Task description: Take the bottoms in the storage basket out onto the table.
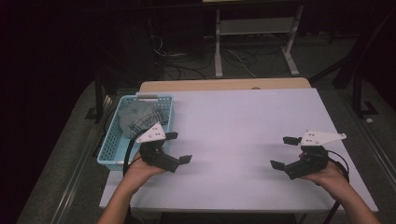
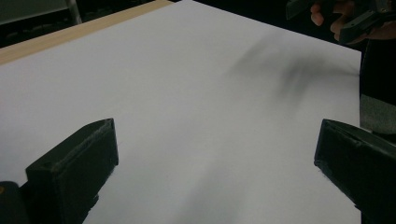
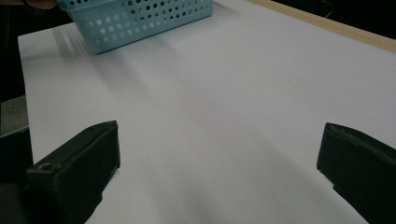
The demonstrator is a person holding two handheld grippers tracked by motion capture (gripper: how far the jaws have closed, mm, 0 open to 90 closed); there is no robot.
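From the high view I see my left gripper (image 1: 178, 147) at about eight o'clock on the white bench (image 1: 243, 121), jaws spread wide with nothing between them, pointing toward three o'clock. Just beside it, toward ten o'clock, sits the light blue basket (image 1: 108, 148) along the bench's left edge, with a grey bundle of cloth (image 1: 135, 119) lying in its far half. My right gripper (image 1: 286, 152) is at about four o'clock, well apart from the left one, jaws likewise released and empty, pointing toward nine o'clock. In the left gripper view, my two black jaws rise at seven and five o'clock with bare bench surface between them; the right gripper (image 2: 345, 18) and the fingers (image 2: 322, 13) on it show at one o'clock, and a wooden edge (image 2: 84, 29) of the bench runs across eleven o'clock. In the right gripper view, the jaws stand apart over bare bench, and the basket (image 3: 140, 21), its wall full of holes, lies at eleven o'clock, far from the jaws.
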